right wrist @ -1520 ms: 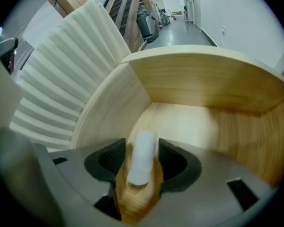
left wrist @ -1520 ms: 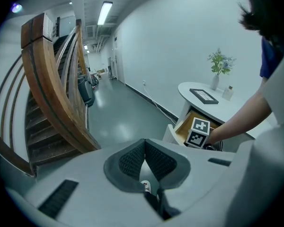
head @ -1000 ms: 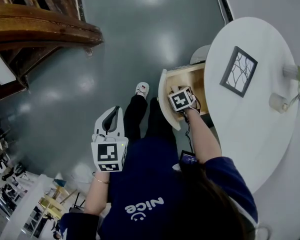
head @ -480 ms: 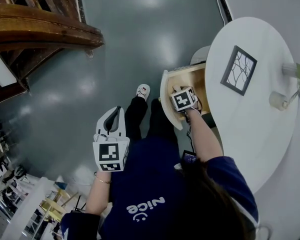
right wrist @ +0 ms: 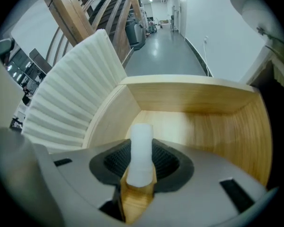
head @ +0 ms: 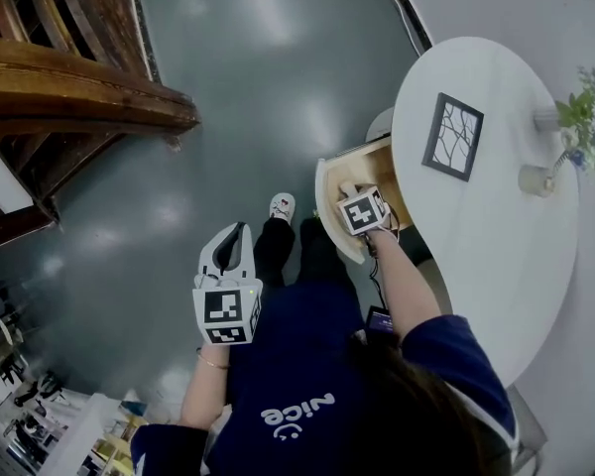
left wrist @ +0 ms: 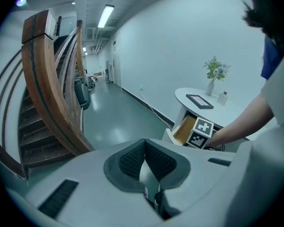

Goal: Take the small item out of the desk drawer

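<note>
**Head camera high, two gripper cameras low**
The head view looks steeply down from above the person [head: 307, 385] onto floor [head: 228, 87], drawer [head: 385, 167] and round table [head: 496, 266] at right. The left gripper view faces far along the floor, sharing that drawer and table at its right. The right gripper view sits close inside the drawer.

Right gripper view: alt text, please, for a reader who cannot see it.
The right gripper, its jaws having just closed in, grips a small white cylinder inside an open wooden drawer. The drawer's ribbed white front rises at left, with a wooden staircase and corridor beyond.
</note>
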The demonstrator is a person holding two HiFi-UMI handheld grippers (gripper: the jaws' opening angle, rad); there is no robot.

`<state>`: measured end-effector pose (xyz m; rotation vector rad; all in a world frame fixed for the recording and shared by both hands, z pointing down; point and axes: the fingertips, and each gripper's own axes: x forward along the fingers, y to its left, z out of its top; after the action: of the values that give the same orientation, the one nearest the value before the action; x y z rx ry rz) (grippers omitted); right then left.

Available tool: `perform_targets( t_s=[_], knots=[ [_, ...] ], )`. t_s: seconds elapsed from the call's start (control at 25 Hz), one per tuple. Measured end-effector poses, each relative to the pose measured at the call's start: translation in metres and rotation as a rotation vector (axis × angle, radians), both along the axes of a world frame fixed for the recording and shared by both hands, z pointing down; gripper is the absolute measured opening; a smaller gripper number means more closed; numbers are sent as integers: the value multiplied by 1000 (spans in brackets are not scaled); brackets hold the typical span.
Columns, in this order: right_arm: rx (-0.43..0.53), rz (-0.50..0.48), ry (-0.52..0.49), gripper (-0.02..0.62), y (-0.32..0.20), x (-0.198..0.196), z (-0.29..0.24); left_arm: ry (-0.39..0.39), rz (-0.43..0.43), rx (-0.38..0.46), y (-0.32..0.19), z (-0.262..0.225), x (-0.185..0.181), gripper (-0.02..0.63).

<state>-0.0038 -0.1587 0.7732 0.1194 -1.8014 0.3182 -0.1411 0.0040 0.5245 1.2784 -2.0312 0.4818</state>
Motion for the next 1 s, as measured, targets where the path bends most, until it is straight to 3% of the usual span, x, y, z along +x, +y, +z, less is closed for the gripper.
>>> perform_targets(
  t_s=[0.48,0.6,1.0],
  knots=[
    [60,98,-71,140,2,7,-49,6,67,63,-3,-8,-10,3],
    [60,164,-81,140,6,14,-60,5,100,82,-8,-13,-9,3],
    [70,321,-249,140,9,11,-111,21,193,140,-31,-22,-5,3]
  ],
)
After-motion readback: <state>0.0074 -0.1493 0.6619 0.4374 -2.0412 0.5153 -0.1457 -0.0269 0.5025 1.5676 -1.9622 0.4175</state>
